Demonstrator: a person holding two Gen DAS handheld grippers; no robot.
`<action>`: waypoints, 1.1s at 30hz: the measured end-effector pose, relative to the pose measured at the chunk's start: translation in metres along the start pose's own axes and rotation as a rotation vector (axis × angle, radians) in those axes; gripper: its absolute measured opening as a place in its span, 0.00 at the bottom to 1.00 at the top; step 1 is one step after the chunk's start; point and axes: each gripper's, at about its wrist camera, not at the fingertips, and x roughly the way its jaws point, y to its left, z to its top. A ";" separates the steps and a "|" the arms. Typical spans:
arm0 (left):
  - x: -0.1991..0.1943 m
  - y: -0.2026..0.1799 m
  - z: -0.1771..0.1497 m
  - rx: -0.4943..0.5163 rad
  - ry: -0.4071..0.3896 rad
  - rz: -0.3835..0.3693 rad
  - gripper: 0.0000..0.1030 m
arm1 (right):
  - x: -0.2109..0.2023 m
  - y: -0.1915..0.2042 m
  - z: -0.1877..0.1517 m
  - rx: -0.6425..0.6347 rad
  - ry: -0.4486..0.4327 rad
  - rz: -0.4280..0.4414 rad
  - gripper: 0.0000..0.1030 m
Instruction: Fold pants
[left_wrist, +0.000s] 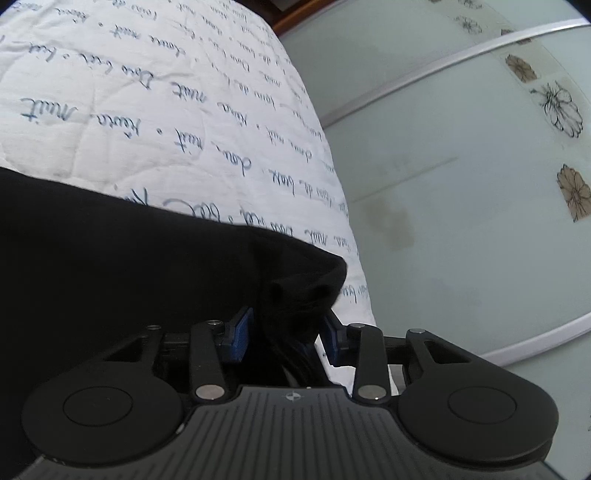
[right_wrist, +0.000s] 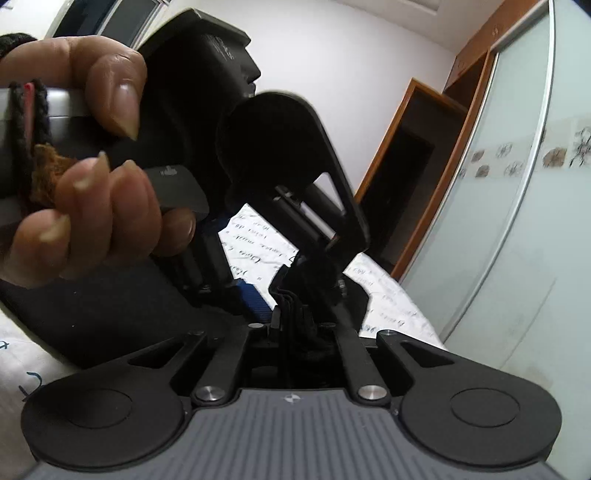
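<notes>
The black pants (left_wrist: 122, 258) lie on a white bedspread (left_wrist: 155, 110) printed with blue handwriting. My left gripper (left_wrist: 286, 332) has its blue-padded fingers (left_wrist: 240, 334) closed on a bunched corner of the pants at the bed's right edge. In the right wrist view my right gripper (right_wrist: 295, 310) is shut on a fold of the black pants (right_wrist: 110, 314). The other gripper (right_wrist: 280, 192) and the hand holding it (right_wrist: 92, 166) fill the view just ahead of it, over the same cloth.
A sliding wardrobe door of frosted glass with flower prints (left_wrist: 461, 166) stands close along the bed's right side and also shows in the right wrist view (right_wrist: 517, 221). A wooden door frame (right_wrist: 402, 166) and a white wall (right_wrist: 332, 55) lie beyond the bed.
</notes>
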 end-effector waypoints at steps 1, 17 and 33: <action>-0.002 0.002 0.001 -0.009 -0.008 -0.001 0.41 | -0.003 0.003 0.000 -0.014 -0.020 -0.015 0.07; -0.025 0.032 0.021 0.012 0.015 0.149 0.03 | -0.023 0.032 0.002 -0.116 -0.001 0.067 0.33; -0.083 0.059 -0.022 -0.188 -0.143 0.143 0.78 | 0.007 0.041 0.012 -0.021 0.183 0.168 0.07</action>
